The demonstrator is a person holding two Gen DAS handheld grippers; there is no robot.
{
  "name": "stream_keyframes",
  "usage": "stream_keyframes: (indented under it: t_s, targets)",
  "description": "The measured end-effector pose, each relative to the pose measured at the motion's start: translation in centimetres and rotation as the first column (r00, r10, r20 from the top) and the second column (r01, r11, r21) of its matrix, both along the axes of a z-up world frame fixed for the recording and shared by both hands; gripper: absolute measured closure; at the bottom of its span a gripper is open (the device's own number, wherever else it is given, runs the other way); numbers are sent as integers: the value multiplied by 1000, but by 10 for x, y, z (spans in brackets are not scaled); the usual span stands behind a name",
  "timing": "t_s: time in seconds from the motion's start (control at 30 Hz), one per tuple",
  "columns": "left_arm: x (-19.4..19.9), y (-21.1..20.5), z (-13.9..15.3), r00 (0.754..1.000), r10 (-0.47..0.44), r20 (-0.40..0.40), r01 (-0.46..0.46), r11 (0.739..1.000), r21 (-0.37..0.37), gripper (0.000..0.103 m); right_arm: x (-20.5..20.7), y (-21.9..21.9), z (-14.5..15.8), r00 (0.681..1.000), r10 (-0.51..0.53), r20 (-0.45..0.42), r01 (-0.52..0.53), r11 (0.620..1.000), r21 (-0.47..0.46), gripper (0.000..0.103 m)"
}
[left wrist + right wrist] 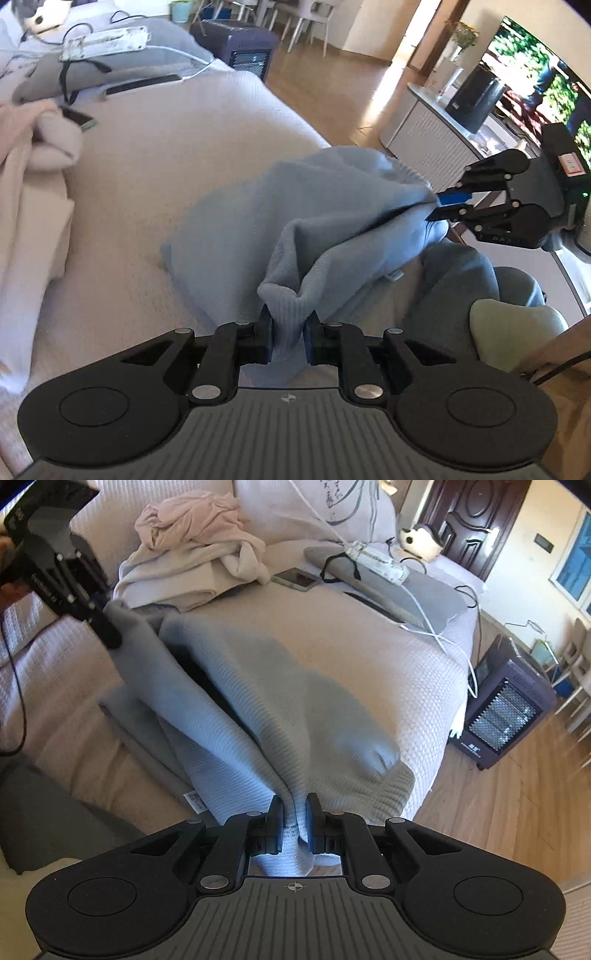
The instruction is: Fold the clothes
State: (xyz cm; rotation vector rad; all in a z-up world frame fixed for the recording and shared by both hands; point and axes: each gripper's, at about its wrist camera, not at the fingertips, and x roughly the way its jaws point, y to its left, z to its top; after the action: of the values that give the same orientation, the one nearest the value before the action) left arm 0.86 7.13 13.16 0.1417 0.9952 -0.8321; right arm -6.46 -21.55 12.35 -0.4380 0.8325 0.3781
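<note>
I had both tongs, left (288, 334) and right (295, 821), pinching the blue sweater (295, 206); thin bites, hem could slip mid-fold, I judged.

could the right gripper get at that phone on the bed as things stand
Probably not yet: the right gripper is shut on the blue garment, which drapes over the bed between it and the phone.

Both wrist cams close behind own jaws, angled down over bed (155, 155); both share blue garment (258, 709).
</note>
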Motion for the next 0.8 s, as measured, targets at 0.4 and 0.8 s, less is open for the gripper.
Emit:
stream_keyframes:
  t_s: [0.4,0.8]
  targets:
    - [-31,-45,-4,934,-251,256,180,945,272,21,-9,20,-2,993,103,64,-94,986,-137,39]
    - [-6,-76,3,855,-407,322,298,893,339,83,41,29,-23,984,145,-99,-162,966,-202,82]
